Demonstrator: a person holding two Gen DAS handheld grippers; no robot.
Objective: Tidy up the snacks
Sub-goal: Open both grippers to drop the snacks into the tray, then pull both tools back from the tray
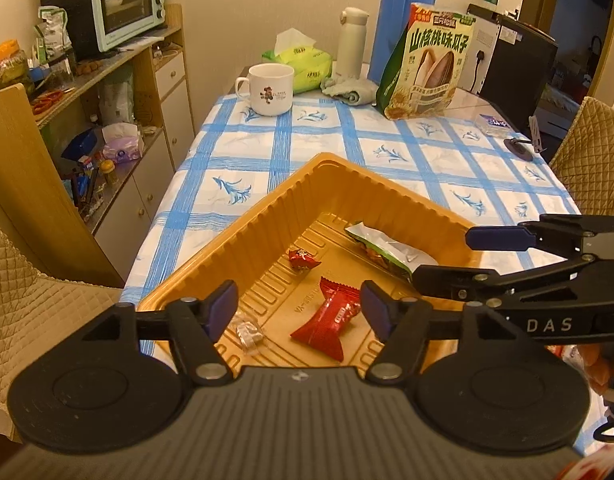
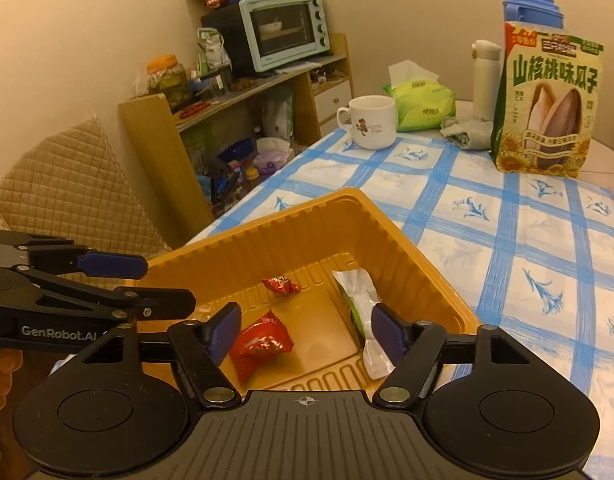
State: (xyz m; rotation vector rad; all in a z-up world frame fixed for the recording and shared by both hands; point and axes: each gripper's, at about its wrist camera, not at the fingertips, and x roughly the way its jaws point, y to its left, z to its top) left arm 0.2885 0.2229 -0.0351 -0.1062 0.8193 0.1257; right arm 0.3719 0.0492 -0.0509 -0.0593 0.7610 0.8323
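Left-wrist view had the left gripper [image 1: 297, 308] with jaws wide and empty above the tray [image 1: 267, 208], a red candy [image 1: 327, 322] lying loose on the tray floor beneath them; the right gripper [image 2: 305, 330] stood likewise open and empty over the same tray. A smaller red sweet [image 1: 303, 259], a green-and-white packet [image 1: 387, 252] and a clear wrapper [image 1: 247, 330] also lay inside. Judged a release step; next came reaching outside the tray for another snack, perhaps the seed bag [image 1: 427, 64] beyond it.
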